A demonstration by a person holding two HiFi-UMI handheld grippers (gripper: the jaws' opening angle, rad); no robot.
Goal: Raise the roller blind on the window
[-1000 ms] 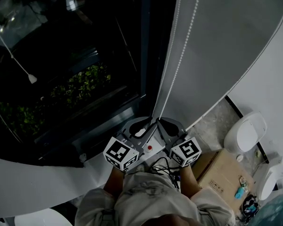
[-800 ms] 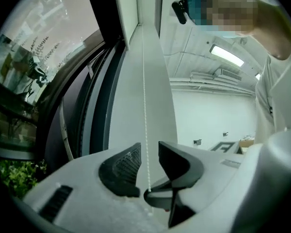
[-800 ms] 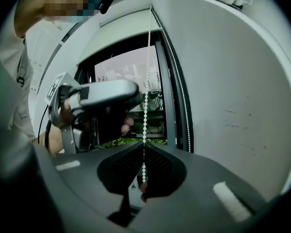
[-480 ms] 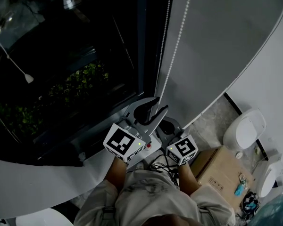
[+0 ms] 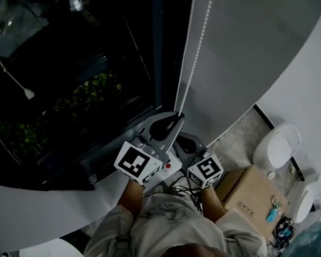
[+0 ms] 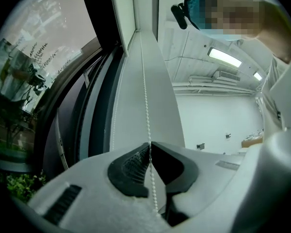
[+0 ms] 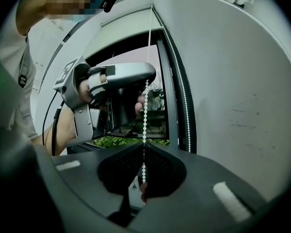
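Left gripper (image 5: 177, 115) has gone up the bead chain (image 5: 196, 46) since a second ago. Then it sat level with the right gripper (image 5: 189, 142); now it is the higher of the two. Right gripper: no shift, same spot on the chain.

Left jaws have just been closing. In the left gripper view the tips meet with one strand of the chain pinched between them. The strand runs up from the tips along the grey roller blind (image 5: 246, 52) and hangs down below them past the pads.

Right jaws are drawn together on the same strand. In the right gripper view the beads come down from the left gripper's tip, enter at the right tips and hang on between the pads.

A second strand hangs free just beside the held one, against the dark window frame (image 5: 159, 47).

The blind covers the pane right of that frame. Its lower edge is out of every view, so its height cannot be told.

The window (image 5: 85, 52) to the left is dark, with green plants (image 5: 91, 98) behind the glass.

On the floor at right are a cardboard box (image 5: 250, 196) and a white fixture (image 5: 278, 149), probably a toilet.
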